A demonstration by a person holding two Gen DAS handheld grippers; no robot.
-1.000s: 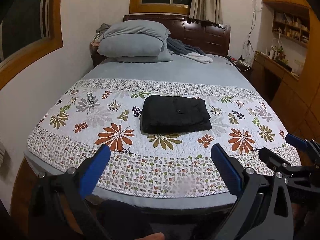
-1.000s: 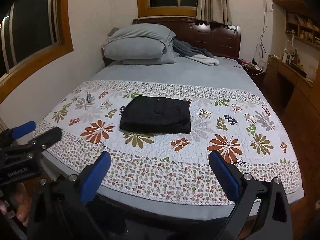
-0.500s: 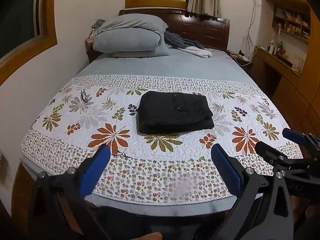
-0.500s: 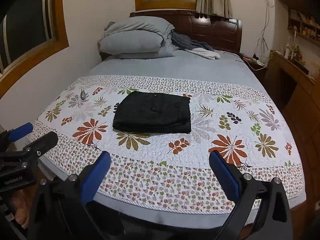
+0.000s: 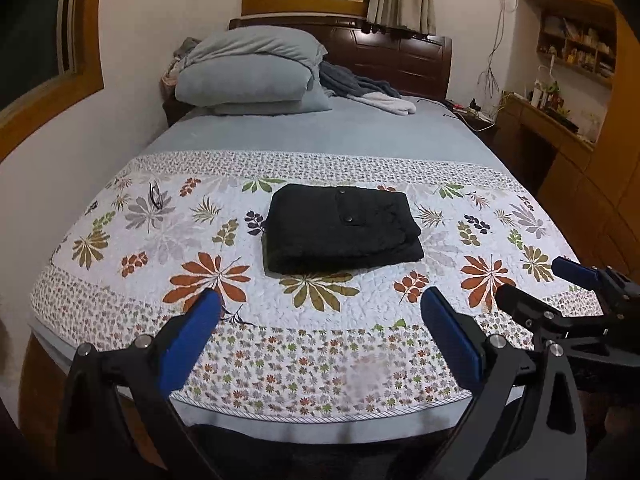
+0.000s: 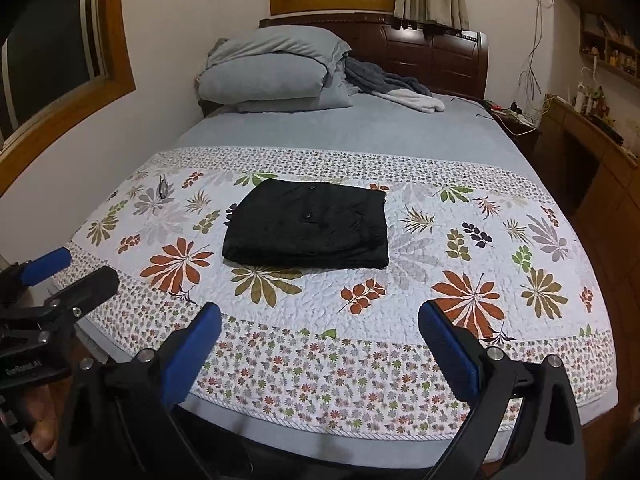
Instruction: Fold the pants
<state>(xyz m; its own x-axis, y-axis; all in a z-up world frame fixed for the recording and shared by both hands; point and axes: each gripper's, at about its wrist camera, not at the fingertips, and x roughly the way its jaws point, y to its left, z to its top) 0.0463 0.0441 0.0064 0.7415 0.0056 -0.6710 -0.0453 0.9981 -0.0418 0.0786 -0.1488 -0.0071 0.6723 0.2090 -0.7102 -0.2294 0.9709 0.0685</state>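
Observation:
The black pants (image 5: pixel 340 228) lie folded into a compact rectangle on the floral quilt (image 5: pixel 224 240), mid-bed; they also show in the right wrist view (image 6: pixel 308 228). My left gripper (image 5: pixel 320 312) is open and empty, held back over the foot of the bed, well short of the pants. My right gripper (image 6: pixel 320 320) is open and empty at the same distance. Each gripper shows at the edge of the other's view: the right one (image 5: pixel 560 284) and the left one (image 6: pixel 68 272).
Grey pillows (image 5: pixel 248 72) and a crumpled blanket (image 5: pixel 360 88) lie by the dark headboard. Glasses (image 5: pixel 155 196) rest on the quilt's left part. A wall runs along the bed's left side; wooden desk and shelves (image 5: pixel 560 120) stand on the right.
Both views have tilted down slightly, so the bed sits lower in frame. The pants have not moved and both grippers stay open.

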